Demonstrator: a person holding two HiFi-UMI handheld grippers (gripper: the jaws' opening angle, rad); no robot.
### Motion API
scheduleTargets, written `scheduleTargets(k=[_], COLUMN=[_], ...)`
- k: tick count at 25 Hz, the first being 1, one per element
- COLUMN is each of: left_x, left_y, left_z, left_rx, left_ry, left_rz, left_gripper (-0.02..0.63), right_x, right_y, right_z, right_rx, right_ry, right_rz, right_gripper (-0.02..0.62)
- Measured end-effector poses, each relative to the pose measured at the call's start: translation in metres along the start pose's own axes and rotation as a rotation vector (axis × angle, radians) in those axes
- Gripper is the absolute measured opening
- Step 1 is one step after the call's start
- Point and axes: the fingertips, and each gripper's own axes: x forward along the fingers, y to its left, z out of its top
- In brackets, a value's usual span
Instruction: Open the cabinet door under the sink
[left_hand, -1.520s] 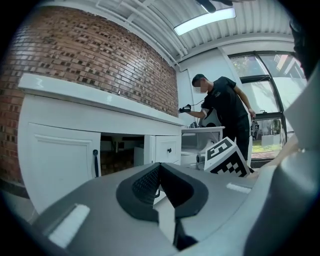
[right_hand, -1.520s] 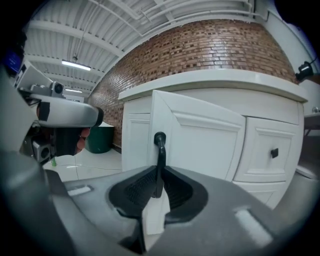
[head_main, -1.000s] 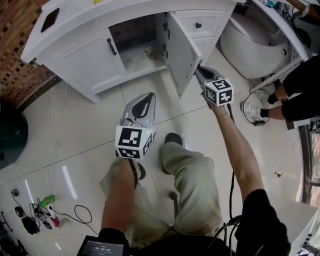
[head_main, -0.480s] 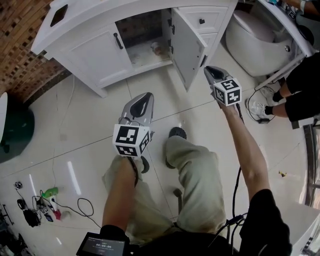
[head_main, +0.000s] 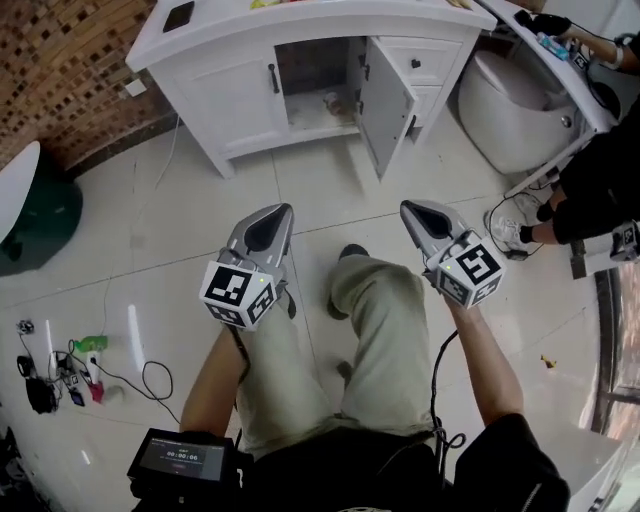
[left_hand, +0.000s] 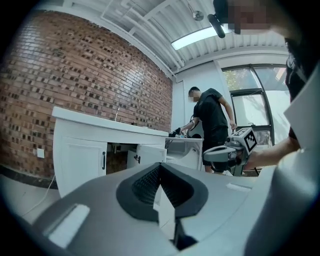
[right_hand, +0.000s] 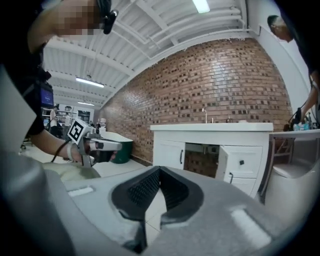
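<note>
Red brick wall (head_main: 60, 70), pale glossy tiled floor (head_main: 150, 220), ceiling strip light (left_hand: 200, 36).

Bathroom display hall (steel roof (left_hand: 150, 20)), vanity (head_main: 225, 95)

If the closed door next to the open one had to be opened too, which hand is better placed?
Left, probably. The left gripper points roughly toward the closed door and its handle; the right gripper lines up with the open door, which stands in its way.
</note>
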Motion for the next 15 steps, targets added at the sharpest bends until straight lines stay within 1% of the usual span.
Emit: scheduleTargets(k=[2,4,6,8,9,11,15], left_x=[-0.024,-0.046,-0.061,-0.071,-0.075,-0.083,-0.086], left_y=[-0.012,-0.018,-0.017,-0.011,-0.006,0.001,0.008], left_z=[-0.008,-0.019,-0.025,-0.026,-0.025,-0.029,-0.036], left_rx=[0.016,0.020,0.029,0.037,0.035,0.017,-0.011], left_ry=[0.027,0.057,0.074,0.072,0.068,0.068,0.075], left_rz=[0.003,0.018,0.031,0.048,0.058,0.078,0.090], left_gripper=[0.017,0.017,0.017,0.017,0.017,0.017,0.017], right_x=[-0.006,-0.005,0.001,0.007,0.010,0.014,0.021], right_y=[0.037,0.069,0.088,0.099,0.101,0.101,0.099], right_z=[0.009,0.000,-0.010,-0.013,-0.014,-0.019,-0.027], right_rx=[-0.008,-0.021,-0.013,0.016,0.006,-0.016,0.025], right_ry=[-0.016,-0.005,0.019,0.028,0.022,0.013,0.017], right_rz=[0.050,0.089,0.110,0.121,0.122,0.116,0.112], right_gripper=[-0.008,-0.008,-0.009,-0.008,-0.008,-0.008,-0.009])
